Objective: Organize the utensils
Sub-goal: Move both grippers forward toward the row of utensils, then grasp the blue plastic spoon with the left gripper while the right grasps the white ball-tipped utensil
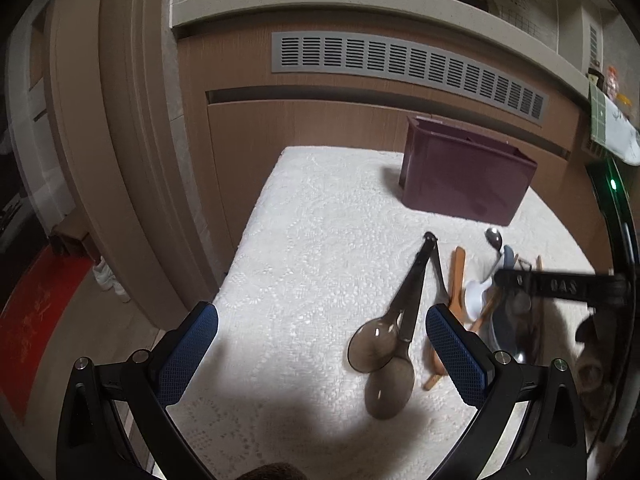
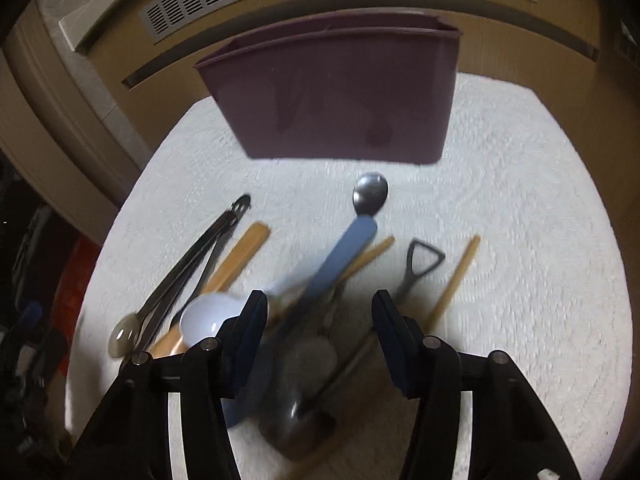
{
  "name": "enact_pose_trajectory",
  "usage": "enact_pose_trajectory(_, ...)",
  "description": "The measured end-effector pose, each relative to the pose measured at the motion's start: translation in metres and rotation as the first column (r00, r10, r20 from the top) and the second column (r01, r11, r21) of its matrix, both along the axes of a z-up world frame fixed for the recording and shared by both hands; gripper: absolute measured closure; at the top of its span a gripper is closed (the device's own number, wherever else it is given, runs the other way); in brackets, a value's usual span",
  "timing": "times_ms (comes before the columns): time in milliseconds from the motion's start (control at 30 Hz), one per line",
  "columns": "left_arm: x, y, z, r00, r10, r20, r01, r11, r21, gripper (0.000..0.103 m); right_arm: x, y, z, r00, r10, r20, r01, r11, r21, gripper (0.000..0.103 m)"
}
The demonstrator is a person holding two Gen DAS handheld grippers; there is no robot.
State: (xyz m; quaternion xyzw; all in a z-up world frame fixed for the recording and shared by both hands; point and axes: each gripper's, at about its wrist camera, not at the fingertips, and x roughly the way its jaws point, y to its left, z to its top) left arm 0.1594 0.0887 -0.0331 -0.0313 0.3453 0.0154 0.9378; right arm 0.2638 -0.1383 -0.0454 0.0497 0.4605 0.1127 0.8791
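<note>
Right tool (image 2: 320,312) half-spread over the utensil pile (image 2: 304,280), pads clear of it, nothing gripped. Left tool (image 1: 322,332) wide apart, empty, beside the pile. Maroon holder (image 2: 340,92) upright at table (image 2: 520,200) far edge.

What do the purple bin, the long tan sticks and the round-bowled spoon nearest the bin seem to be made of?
Purple bin: probably plastic, with smooth moulded walls and a dull sheen.
Tan sticks: probably wood or bamboo, given their matte, warm tan colour; blur hides any grain.
Spoon bowl: likely polished metal, grey with a mirror-like shine. Its blue handle looks like matte plastic.
</note>
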Motion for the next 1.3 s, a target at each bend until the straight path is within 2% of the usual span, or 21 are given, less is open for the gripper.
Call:
enact_pose_trajectory(133, 0.005, -0.006, -0.01, 0.997, -0.05, -0.053, 0.048, 0.999, -0.026, 0.0, 0.007, 0.008, 0.001, 0.999, 0.039, 0.0, -0.039, 0.999, -0.013, 0.067)
enact_pose_trajectory(233, 0.005, -0.012, -0.01, 0.996, -0.073, -0.05, 0.072, 0.997, -0.025, 0.0, 0.006, 0.005, 0.003, 0.996, 0.086, 0.0, -0.086, 0.996, -0.034, 0.086)
enact_pose_trajectory(367, 0.005, -0.025, -0.011, 0.993, -0.108, -0.052, 0.108, 0.994, -0.011, 0.0, -0.005, -0.011, 0.008, 0.987, 0.162, -0.005, -0.162, 0.986, -0.036, 0.086)
enact_pose_trajectory(467, 0.005, -0.032, -0.012, 0.991, -0.12, -0.058, 0.119, 0.993, -0.018, 0.0, -0.024, -0.026, 0.013, 0.983, 0.182, 0.031, -0.18, 0.982, -0.058, 0.086)
enact_pose_trajectory(633, 0.006, -0.043, -0.019, 0.988, -0.131, -0.077, 0.13, 0.991, -0.02, 0.0, -0.05, -0.03, 0.008, 0.976, 0.217, 0.023, -0.215, 0.975, -0.052, 0.086)
enact_pose_trajectory(833, 0.005, -0.049, -0.023, 0.986, -0.134, -0.098, 0.133, 0.991, -0.014, 0.0, -0.039, -0.012, 0.003, 0.98, 0.197, 0.041, -0.196, 0.98, -0.03, 0.086)
enact_pose_trajectory(967, 0.004, -0.046, -0.019, 0.987, -0.127, -0.094, 0.126, 0.992, -0.02, 0.0, -0.031, 0.005, -0.002, 0.979, 0.196, 0.059, -0.191, 0.978, -0.081, 0.077)
enact_pose_trajectory(1100, 0.003, -0.047, -0.015, 0.987, -0.135, -0.087, 0.132, 0.991, -0.037, 0.0, -0.033, 0.011, -0.006, 0.976, 0.209, 0.058, -0.2, 0.97, -0.14, 0.078)
enact_pose_trajectory(1133, 0.004, -0.048, -0.015, 0.987, -0.133, -0.088, 0.13, 0.991, -0.033, 0.0, -0.036, 0.009, -0.003, 0.975, 0.212, 0.061, -0.202, 0.969, -0.14, 0.082)
enact_pose_trajectory(1300, 0.007, -0.061, -0.015, 0.98, -0.175, -0.099, 0.175, 0.985, -0.016, 0.001, -0.06, -0.012, 0.046, 0.96, 0.212, 0.184, -0.194, 0.975, -0.113, 0.082)
